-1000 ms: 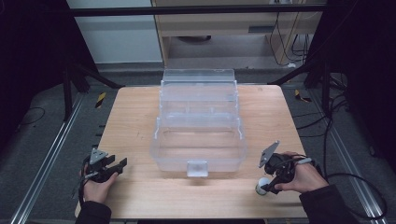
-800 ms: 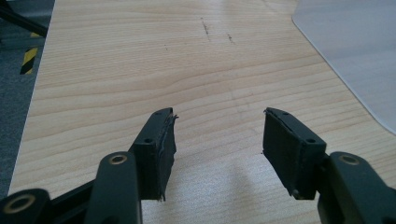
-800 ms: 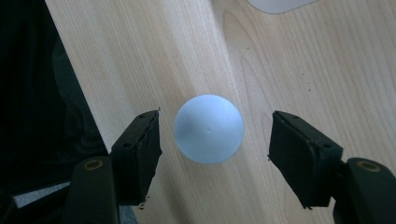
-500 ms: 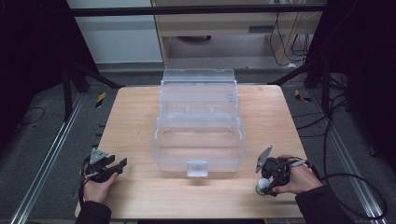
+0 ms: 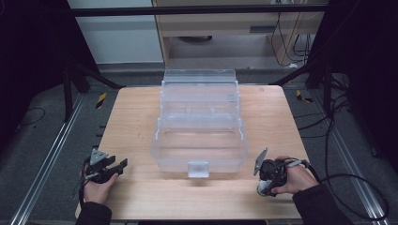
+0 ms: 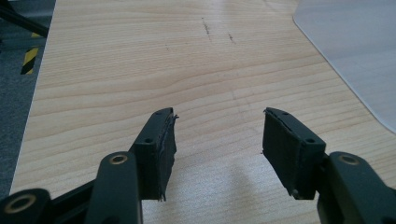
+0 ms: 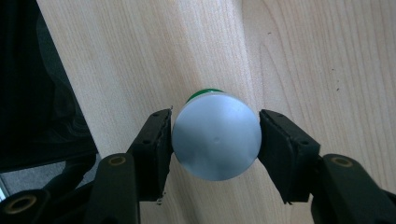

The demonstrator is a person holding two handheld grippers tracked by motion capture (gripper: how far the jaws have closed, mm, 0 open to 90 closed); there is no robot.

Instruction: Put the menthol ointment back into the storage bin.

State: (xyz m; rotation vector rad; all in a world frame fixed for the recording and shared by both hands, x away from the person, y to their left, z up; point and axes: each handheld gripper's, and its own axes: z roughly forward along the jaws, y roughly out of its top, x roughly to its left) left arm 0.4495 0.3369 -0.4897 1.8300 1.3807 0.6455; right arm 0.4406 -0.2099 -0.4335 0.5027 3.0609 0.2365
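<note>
Near the front right corner of the table (image 5: 141, 117), in the high view, the right tool (image 5: 265, 183) points down at a small bottle (image 5: 264, 189) standing there, its jaws having just been closing on it. The left tool (image 5: 109, 168) rests near the front left corner, well apart from the clear plastic box (image 5: 199, 140) in the middle. In the left gripper view, the left tool (image 6: 217, 135) stands open over bare wood. In the right gripper view, the right tool (image 7: 215, 135) grips the bottle's silver cap (image 7: 215, 140), both pads touching.
</note>
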